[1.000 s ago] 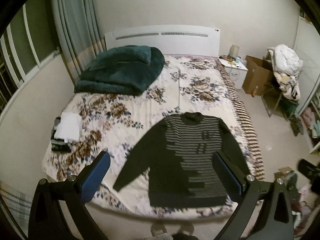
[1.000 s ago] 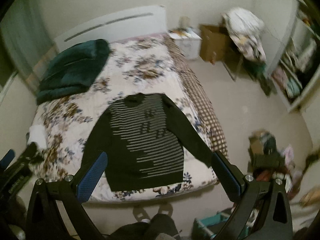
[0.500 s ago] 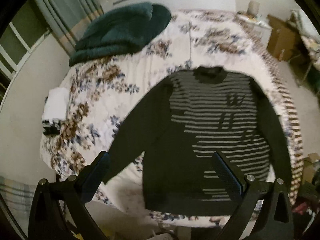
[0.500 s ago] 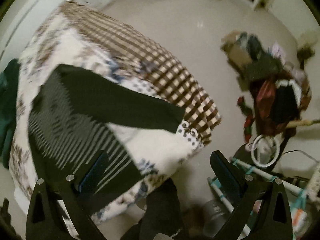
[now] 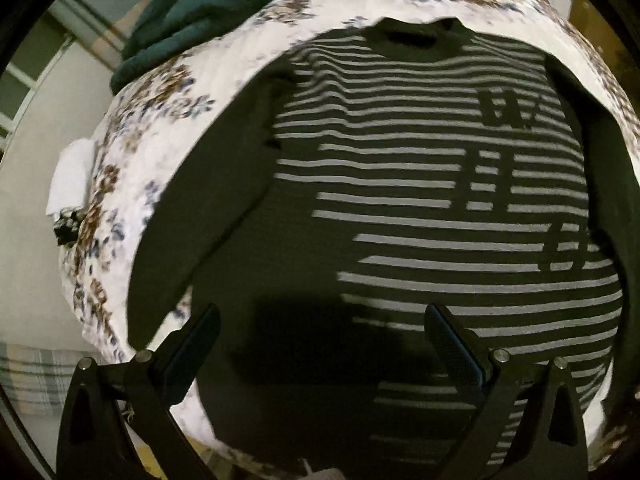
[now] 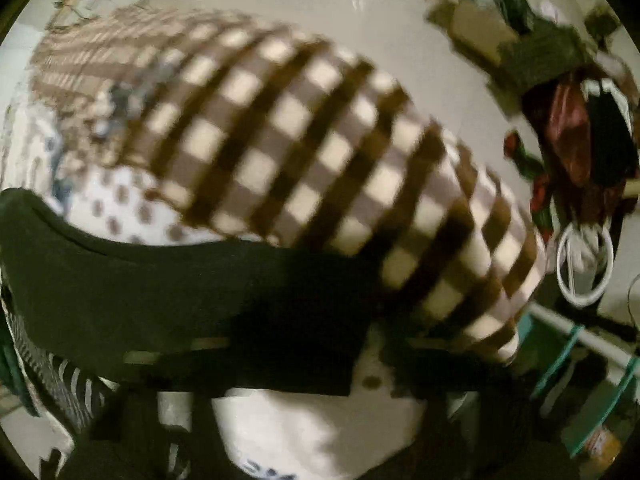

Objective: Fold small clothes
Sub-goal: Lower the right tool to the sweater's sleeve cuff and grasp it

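The striped sweater (image 5: 400, 200) lies flat, face up, on the floral bedspread (image 5: 132, 152), its dark sleeve (image 6: 180, 300) stretching toward the checked edge of the bed (image 6: 320, 152). My worry is a shallow pinch: if I catch only one layer at the hem, the knit could bunch and fold crooked. My left gripper (image 5: 320, 344) hovers spread wide over the hem. The right wrist view is too blurred; I cannot tell how that gripper stands.

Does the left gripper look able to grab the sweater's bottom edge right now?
Probably yes: the left gripper is open just above the sweater, which lies flat on the bed, nothing between them.
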Action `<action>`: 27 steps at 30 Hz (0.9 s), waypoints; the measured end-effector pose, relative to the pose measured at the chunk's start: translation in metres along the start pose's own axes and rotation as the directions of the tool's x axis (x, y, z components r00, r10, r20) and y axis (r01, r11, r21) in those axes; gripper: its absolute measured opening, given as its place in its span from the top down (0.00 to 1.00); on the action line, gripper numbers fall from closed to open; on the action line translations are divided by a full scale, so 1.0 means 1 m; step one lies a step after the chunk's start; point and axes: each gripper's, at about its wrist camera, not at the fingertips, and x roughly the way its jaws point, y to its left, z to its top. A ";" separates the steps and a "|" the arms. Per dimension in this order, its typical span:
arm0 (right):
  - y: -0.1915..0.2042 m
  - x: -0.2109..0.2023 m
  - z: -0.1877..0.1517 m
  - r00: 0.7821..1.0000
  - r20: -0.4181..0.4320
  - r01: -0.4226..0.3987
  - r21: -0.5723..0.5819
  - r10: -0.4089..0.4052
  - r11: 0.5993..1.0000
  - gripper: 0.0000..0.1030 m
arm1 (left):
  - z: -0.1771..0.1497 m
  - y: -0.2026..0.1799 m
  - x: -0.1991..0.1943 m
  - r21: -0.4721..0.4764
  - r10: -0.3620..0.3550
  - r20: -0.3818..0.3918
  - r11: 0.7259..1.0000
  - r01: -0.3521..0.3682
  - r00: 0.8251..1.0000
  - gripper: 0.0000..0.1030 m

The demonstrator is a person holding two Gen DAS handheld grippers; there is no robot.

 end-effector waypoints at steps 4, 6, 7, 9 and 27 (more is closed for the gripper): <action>-0.002 -0.029 -0.004 0.994 0.104 0.018 -0.030 -0.015 0.999 0.90 | 0.000 -0.019 0.006 0.047 -0.022 0.014 0.999 0.021 1.000 0.00; -0.009 -0.055 0.001 0.984 0.180 0.024 -0.013 -0.021 1.000 0.90 | 0.001 -0.029 0.008 0.072 -0.034 0.017 0.997 0.033 0.999 0.00; -0.016 -0.068 0.007 0.975 0.218 0.035 0.000 -0.034 0.999 0.90 | 0.001 -0.032 0.008 0.079 -0.040 0.019 0.996 0.038 0.999 0.00; -0.026 -0.090 0.020 0.952 0.296 0.071 0.023 -0.075 0.997 0.90 | 0.003 -0.038 0.009 0.087 -0.053 0.025 0.995 0.051 0.998 0.00; -0.089 0.011 0.015 0.886 0.165 -0.439 0.594 0.433 0.674 0.45 | 0.006 -0.030 0.032 0.077 -0.086 0.002 0.993 0.085 0.996 0.00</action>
